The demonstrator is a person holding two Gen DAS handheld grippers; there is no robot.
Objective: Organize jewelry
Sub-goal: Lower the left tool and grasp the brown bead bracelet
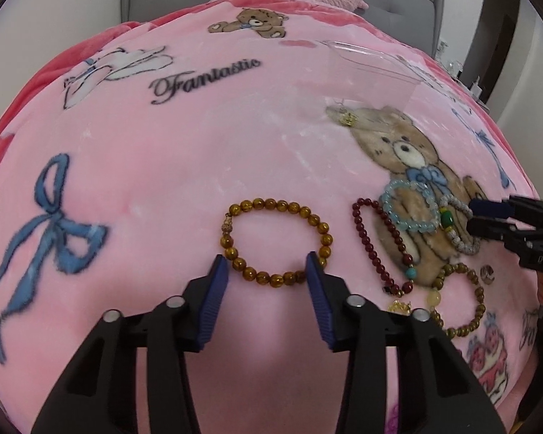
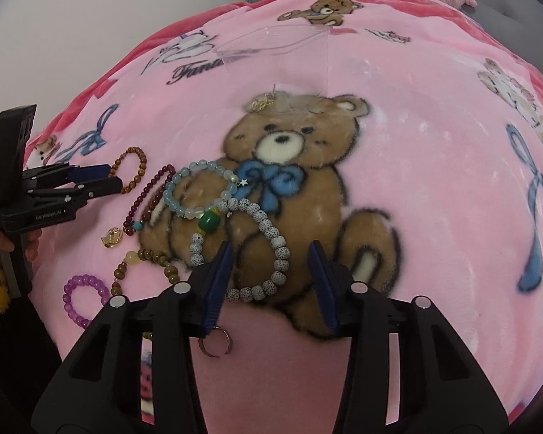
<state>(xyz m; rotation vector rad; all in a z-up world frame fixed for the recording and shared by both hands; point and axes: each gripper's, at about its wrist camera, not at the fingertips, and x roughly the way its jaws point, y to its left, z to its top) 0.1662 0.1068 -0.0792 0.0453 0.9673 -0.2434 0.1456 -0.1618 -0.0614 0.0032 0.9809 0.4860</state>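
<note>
Lying loose on the pink blanket [image 1: 163, 166], the amber bracelet [image 1: 275, 242] sits between the left hand-held gripper's [image 1: 268, 271] spread fingers; the right hand-held gripper [image 2: 269, 264], also apart, straddles the white bracelet [image 2: 264, 249]. At twelve o'clock, the clear box [image 1: 373, 61] holds little: sorting seems barely begun.

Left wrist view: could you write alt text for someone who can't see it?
An open hand-held gripper straddles an amber bead bracelet on a pink teddy-bear blanket. More bracelets lie to its right, where the other hand-held gripper reaches in.
</note>
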